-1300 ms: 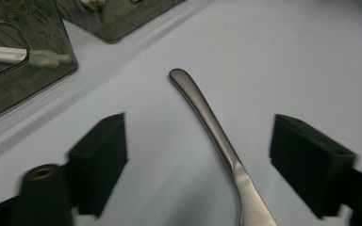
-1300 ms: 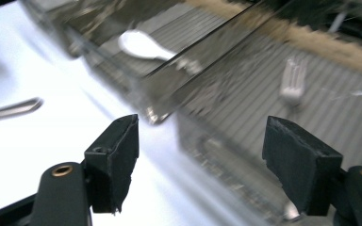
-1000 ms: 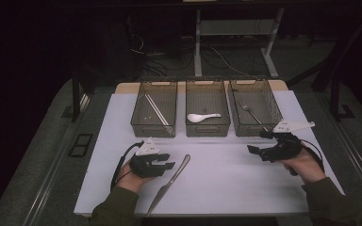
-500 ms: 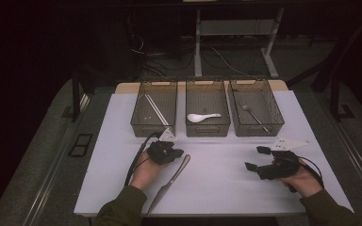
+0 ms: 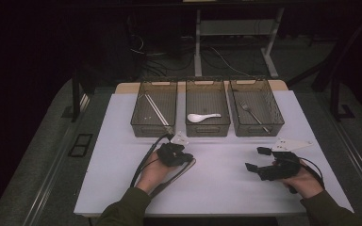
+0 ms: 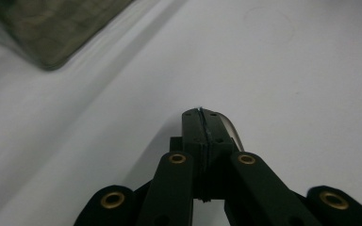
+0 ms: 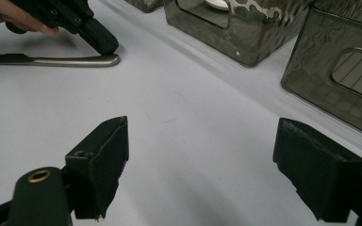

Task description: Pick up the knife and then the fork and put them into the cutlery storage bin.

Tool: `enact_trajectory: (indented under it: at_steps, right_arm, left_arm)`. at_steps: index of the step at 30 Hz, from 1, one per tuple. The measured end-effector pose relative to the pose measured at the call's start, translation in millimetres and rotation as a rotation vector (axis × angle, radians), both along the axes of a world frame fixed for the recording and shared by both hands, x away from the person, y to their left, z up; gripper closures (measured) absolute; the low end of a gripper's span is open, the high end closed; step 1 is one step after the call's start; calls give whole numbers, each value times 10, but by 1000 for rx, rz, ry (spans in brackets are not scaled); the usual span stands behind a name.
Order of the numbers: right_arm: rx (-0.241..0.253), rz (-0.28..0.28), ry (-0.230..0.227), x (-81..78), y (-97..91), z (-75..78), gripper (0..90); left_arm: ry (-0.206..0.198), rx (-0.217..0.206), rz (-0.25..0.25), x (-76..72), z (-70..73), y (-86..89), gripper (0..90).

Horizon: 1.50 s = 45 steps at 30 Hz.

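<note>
The left gripper (image 5: 181,157) is down on the white worktop (image 5: 226,188) with its jaws pressed together on the rounded end of the knife (image 7: 70,60); they have just been closing, and a sliver of the metal handle peeps out beside their tips in the left gripper view. The rest of the knife lies flat on the worktop, running back from the jaws under the left hand (image 5: 153,169). The right gripper (image 5: 257,160) is well apart from it, jaws spread wide with bare worktop between them. Beyond both pairs of jaws stand three trays (image 5: 207,129).
</note>
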State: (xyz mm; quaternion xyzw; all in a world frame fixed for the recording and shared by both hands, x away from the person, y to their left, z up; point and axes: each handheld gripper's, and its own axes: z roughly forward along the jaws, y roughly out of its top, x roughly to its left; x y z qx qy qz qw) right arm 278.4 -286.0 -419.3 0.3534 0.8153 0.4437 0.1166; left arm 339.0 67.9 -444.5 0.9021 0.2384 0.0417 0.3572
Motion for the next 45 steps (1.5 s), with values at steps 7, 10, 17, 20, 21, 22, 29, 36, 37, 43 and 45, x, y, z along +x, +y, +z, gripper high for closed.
enact_trajectory:
  at_steps: [7,10,17,20,21,22,29,36,37,43,45]
  right_arm:
    - [0,2,0,0,-4,1,187]
    - [3,-1,2,-1,-6,2,187]
    - [-1,4,1,0,-5,-3,187]
    - [-2,2,1,2,-10,-2,188]
    - [-1,2,1,3,-11,-1,188]
    - [-3,3,1,3,-12,-2,188]
    - [-9,10,-1,4,-5,1,188]
    - [-14,14,2,2,5,-2,188]
    - [-14,15,1,2,5,-2,188]
    - [-11,14,1,4,-4,0,188]
    - [-13,14,3,6,-8,-2,189]
  left_arm:
    - [16,-15,-74,-124,-2,-210,890]
    - [25,2,-115,-160,7,-256,889]
    - [9,-5,-144,-167,63,-195,854]
    - [-7,-57,-136,-210,166,-22,816]
    - [-8,-71,-132,-232,191,45,792]
    - [-7,-79,-131,-252,209,116,773]
    - [-3,-101,-123,-418,209,522,685]
    - [-15,-57,-134,-498,99,607,687]
    - [-11,-51,-140,-488,83,598,690]
    - [13,-23,-161,-465,3,566,714]
    - [9,-20,-168,-465,0,567,715]
